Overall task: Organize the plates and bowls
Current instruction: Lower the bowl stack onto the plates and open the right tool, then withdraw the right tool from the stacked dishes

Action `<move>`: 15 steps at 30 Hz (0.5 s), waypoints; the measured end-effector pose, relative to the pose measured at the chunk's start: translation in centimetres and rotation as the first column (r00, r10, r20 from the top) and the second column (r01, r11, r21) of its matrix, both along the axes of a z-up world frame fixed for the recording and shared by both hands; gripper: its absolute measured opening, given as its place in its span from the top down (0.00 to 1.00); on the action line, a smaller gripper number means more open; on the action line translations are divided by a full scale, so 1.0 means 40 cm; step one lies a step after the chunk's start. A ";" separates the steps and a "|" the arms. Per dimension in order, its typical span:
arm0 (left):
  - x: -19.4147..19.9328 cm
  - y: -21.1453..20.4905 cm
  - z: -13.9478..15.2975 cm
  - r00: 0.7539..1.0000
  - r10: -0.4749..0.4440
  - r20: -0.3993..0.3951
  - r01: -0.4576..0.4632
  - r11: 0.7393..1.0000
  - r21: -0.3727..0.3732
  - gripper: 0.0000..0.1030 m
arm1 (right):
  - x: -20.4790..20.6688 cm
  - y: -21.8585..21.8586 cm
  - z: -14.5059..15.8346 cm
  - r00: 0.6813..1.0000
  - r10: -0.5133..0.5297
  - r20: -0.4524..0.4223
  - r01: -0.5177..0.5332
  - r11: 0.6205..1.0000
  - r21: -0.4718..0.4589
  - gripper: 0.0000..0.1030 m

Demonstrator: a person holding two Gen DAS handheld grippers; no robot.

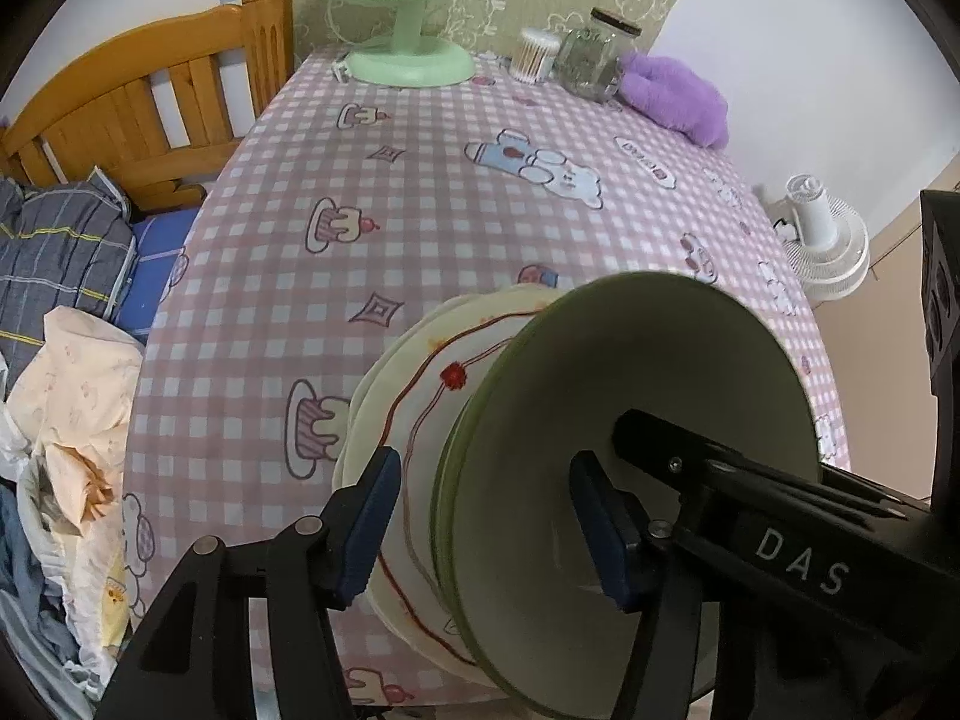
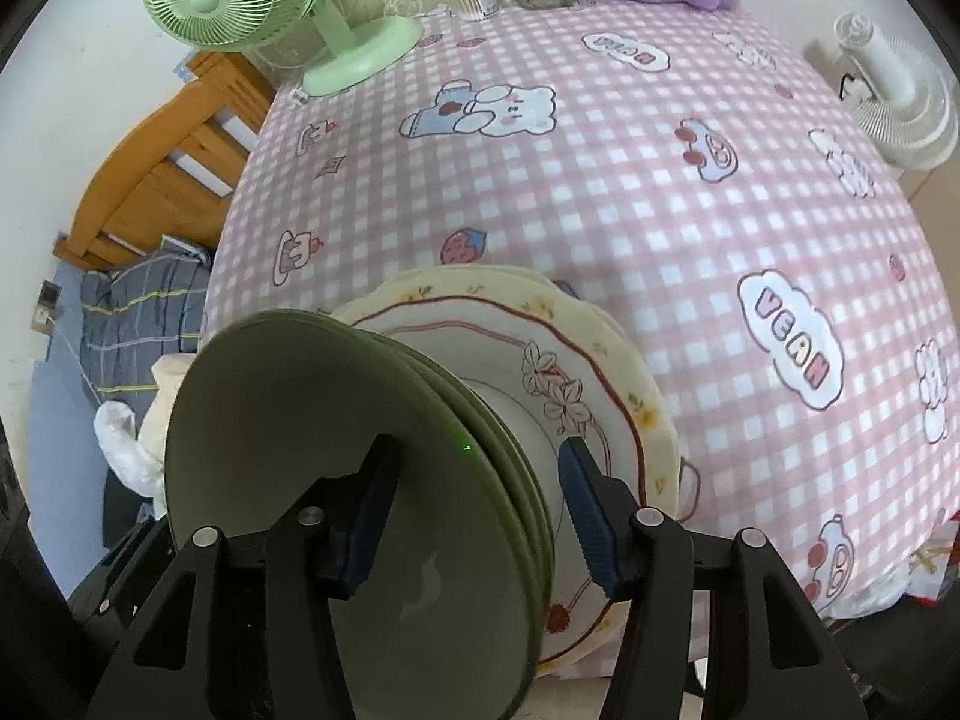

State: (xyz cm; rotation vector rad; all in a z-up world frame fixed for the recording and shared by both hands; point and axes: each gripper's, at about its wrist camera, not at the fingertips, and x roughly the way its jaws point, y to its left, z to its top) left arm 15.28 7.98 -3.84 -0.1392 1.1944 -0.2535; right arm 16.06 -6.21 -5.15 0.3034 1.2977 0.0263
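Observation:
A stack of green bowls (image 1: 660,372) (image 2: 270,420) sits nested on a stack of cream scalloped plates (image 1: 414,372) (image 2: 540,324) with flower prints, at the near edge of the pink checked tablecloth (image 1: 420,180). My left gripper (image 1: 486,528) straddles the bowls' rim, one pad outside and one inside, both clear of it, so it is open. My right gripper (image 2: 480,516) straddles the rim on the opposite side, also open, with gaps at both pads. One finger (image 1: 648,438) of the right gripper shows inside the bowl in the left wrist view.
At the table's far end stand a green desk fan (image 1: 402,12) (image 2: 240,0), a cotton-swab tub (image 1: 534,54), a glass jar (image 1: 594,54) and a purple plush (image 1: 672,96). A white fan (image 2: 900,102) is off the right edge. A wooden bed frame (image 1: 120,102) with bedding lies left.

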 end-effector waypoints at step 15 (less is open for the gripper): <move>-0.055 -0.017 0.074 0.987 -0.020 0.157 0.013 0.999 0.043 0.19 | -0.064 -0.024 0.084 0.990 0.012 0.137 -0.007 0.999 -0.037 0.40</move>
